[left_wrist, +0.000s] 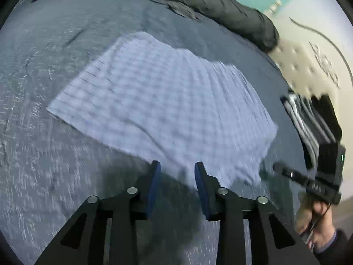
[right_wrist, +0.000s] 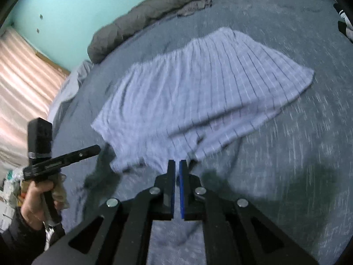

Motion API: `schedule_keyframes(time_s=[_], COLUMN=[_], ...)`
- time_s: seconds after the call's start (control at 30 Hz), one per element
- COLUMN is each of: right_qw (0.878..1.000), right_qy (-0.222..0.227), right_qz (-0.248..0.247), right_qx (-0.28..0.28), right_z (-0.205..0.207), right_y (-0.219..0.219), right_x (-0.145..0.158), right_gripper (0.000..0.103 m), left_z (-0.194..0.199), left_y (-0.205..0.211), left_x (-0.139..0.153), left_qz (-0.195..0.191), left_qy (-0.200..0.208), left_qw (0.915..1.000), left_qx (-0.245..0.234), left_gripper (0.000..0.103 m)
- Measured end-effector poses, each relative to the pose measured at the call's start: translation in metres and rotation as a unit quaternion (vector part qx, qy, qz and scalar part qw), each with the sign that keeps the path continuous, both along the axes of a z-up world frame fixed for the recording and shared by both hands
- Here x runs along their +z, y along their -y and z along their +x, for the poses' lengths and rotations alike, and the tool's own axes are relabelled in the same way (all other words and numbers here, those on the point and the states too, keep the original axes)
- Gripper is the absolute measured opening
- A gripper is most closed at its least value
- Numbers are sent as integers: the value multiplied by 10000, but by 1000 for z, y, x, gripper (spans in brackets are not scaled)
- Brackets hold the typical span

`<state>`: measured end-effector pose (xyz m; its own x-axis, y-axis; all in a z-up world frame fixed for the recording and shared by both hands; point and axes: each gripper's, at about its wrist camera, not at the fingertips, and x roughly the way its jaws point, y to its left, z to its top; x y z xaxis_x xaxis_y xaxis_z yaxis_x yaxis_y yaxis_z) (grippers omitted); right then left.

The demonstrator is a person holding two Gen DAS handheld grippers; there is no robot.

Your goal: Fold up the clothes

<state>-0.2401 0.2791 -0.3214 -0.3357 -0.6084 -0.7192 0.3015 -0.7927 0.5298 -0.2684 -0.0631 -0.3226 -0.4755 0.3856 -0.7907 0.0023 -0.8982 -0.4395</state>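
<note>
Pale blue checked cloth, a folded garment (left_wrist: 158, 101), lies flat on the grey-blue bed cover (left_wrist: 44, 154) in the left wrist view, filling the middle and reaching toward 4 o'clock. The left gripper (left_wrist: 176, 165) sits at 6 o'clock, its blue-padded jaws spread apart with nothing between them, the tips just over the garment's near edge. At 3 to 4 o'clock a hand (left_wrist: 317, 220) holds the right gripper (left_wrist: 278, 167). A dark grey duvet (left_wrist: 220, 4) is bunched along 12 to 2 o'clock.

In the right wrist view the garment spreads from centre toward 2 o'clock. The right gripper at 6 o'clock has its jaws pressed almost together, holding nothing, near the garment's near edge. At 8 o'clock a hand (right_wrist: 37, 198) holds the left gripper. No containers show.
</note>
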Motion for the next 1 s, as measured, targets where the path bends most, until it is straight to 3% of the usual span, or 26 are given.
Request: schedule_keyframes(time_s=[0.17,0.33,0.43,0.57,0.63,0.7,1.0], right_qw=[10000,9992,9994,9999,10000,9997,9980], right_qy=[-36,272,245,100,-58,-185,-327], right_qz=[-3,250,220,96,-50,-163,-547], right_qx=[68,146,108,44,-7,-17,33], right_z=[-11,-6,3,12,17,22,38], right_y=[29,35,29,23,21,19,24], right_x=[-14,-40,-41,-34,-26,-20,-19], right_gripper=[4,4,4,4,4,4,4], left_z=[-11,-4,5,8,4,0,-8], left_y=[-18,-3,10,44,70,93,128], left_x=[-13,-38,-32,-12,-7,-7,-17], left_qz=[-131,70,144,-84,-145,-200,-418], left_qy=[-43,197,114,-178,-195,-153,-78], left_qw=[9994,9997,9998,9987,9952,9915,9865], left_qx=[-315,-148,-58,477,947,1277,1584], left_gripper=[36,36,36,41,50,50,50])
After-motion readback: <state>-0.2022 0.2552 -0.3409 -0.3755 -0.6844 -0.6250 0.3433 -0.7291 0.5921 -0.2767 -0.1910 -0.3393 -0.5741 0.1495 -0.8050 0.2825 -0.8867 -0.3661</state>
